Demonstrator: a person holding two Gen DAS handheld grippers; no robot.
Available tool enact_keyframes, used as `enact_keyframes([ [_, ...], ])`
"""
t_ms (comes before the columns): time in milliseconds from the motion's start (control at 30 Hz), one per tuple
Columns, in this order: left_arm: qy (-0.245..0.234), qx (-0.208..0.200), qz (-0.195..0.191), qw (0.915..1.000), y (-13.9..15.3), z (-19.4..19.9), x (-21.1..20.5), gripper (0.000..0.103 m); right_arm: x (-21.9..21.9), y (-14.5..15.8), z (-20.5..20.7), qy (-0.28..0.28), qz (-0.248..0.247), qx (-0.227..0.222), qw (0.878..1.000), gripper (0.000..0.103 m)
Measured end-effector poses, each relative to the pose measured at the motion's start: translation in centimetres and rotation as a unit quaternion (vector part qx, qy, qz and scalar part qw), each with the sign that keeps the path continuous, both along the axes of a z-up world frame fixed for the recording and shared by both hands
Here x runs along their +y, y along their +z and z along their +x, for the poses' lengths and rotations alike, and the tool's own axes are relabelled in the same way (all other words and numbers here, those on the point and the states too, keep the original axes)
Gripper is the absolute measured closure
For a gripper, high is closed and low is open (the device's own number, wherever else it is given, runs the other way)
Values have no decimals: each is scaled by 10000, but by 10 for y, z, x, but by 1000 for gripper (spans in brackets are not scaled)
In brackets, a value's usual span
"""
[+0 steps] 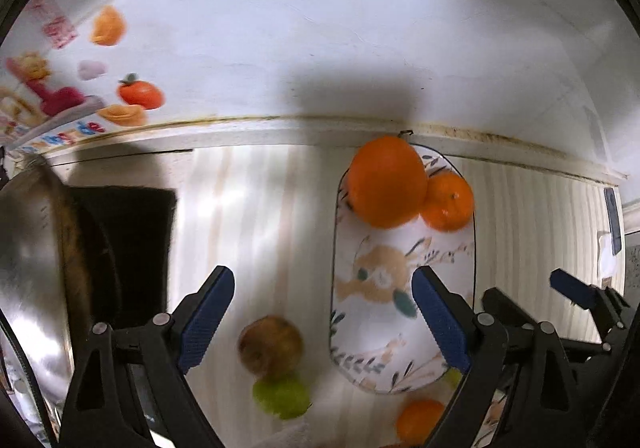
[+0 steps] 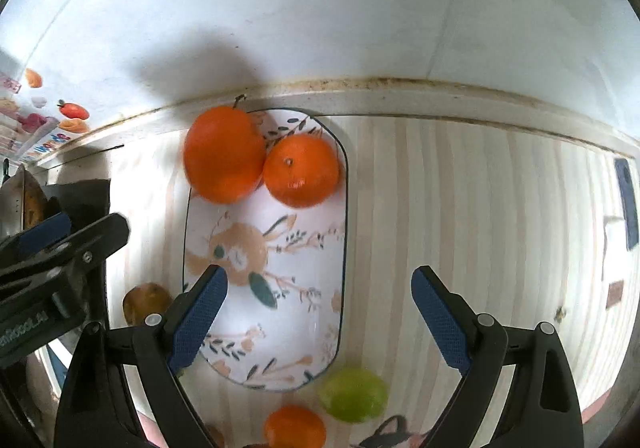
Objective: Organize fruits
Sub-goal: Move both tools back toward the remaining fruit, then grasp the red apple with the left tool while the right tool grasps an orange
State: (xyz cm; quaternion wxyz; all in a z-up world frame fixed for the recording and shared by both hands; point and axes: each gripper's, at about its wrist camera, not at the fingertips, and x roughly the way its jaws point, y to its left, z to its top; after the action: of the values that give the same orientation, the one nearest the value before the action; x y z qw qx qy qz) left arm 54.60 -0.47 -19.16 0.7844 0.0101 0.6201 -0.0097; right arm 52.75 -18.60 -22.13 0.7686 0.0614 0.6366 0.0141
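Hovering: both grippers hang over a striped counter by a white wall, neither holding anything.
Left gripper: fingers spread wide, empty; below the gap lie a brown fruit and a green fruit, touching each other.
Right gripper: fingers spread wide, empty; its left finger overlaps the plate's near half in the right wrist view.
Plate: oblong, white, with a floral and rabbit print, lying lengthwise away from the cameras, its far end at the counter's back edge.
Big orange: on the plate's far end, left side, touching the small one.
Small orange: on the plate's far end, right side.
Third orange: on the counter, just off the plate's near end.
Lime-green fruit: on the counter beside the third orange, near the plate's near right corner.
Brown fruit, right wrist view: left of the plate, partly behind the right gripper's left finger.
Pot: metal, at the far left, beside a dark mat.
Stickers: fruit pictures on the wall at the left.
Blur: the near fruits are soft in the left wrist view.
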Motion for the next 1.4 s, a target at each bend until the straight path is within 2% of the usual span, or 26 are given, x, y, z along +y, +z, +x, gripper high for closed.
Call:
enact_keyframes([
  [133, 9, -259, 64, 9996, 17, -24, 0, 12, 1, 19, -24, -81, 25, -223, 9997, 8],
  [433, 77, -663, -240, 9975, 57, -78, 16, 12, 8, 70, -80, -101, 99, -678, 9976, 8],
  [633, 36, -611, -388, 9974, 62, -116, 24, 12, 8, 87, -126, -186, 342, -713, 9967, 8],
  [700, -55, -469, -317, 9984, 54, -131, 26, 4, 7, 83, -140, -227, 417, -611, 9970, 8],
  [833, -195, -180, -194, 9995, 28, -160, 29, 3, 1, 55, -164, -340, 473, -330, 9978, 8],
  [900, -240, 154, -166, 9995, 5, -174, 31, 3, -4, 34, -175, -444, 569, -76, 9974, 8],
  [1033, -360, 822, -84, 9959, -45, -202, 29, 3, -10, 0, -188, -525, 616, 249, 9964, 8],
  [1233, -193, 1483, -249, 9884, -101, -213, 23, 3, -4, -37, -191, -458, 683, 520, 9953, 8],
  [1267, -151, 1530, -275, 9877, -106, -212, 22, 4, -2, -42, -190, -433, 691, 546, 9952, 8],
  [1400, 5, 1561, -463, 9867, -122, -205, 20, 31, 8, -60, -183, -349, 735, 677, 9944, 9],
])
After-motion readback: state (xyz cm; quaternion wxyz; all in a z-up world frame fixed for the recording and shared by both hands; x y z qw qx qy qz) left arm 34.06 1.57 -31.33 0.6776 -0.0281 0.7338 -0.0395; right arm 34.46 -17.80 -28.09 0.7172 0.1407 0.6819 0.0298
